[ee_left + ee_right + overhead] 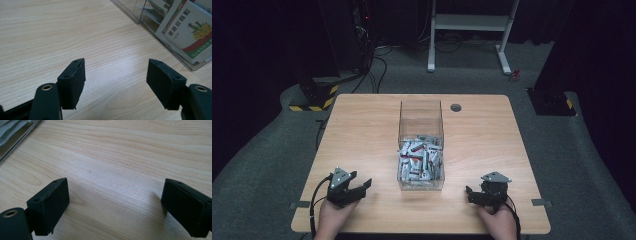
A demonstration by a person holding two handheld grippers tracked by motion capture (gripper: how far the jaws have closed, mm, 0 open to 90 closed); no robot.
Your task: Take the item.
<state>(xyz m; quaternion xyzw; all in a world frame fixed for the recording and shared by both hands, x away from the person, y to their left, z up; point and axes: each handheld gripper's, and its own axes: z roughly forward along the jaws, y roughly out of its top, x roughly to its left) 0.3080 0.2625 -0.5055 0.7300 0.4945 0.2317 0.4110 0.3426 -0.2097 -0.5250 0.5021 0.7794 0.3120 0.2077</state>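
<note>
left gripper [362, 187]: jaws apart, empty, near front-left table [362, 125] edge
right gripper [469, 192]: jaws apart, empty, near front-right edge
sachets [419, 160]: piled in clear box [420, 114], table centre
risk: jaw likely clips box wall on entry, shoves box

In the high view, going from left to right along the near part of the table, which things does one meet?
Left tongs → clear box of sachets → right tongs.
</note>
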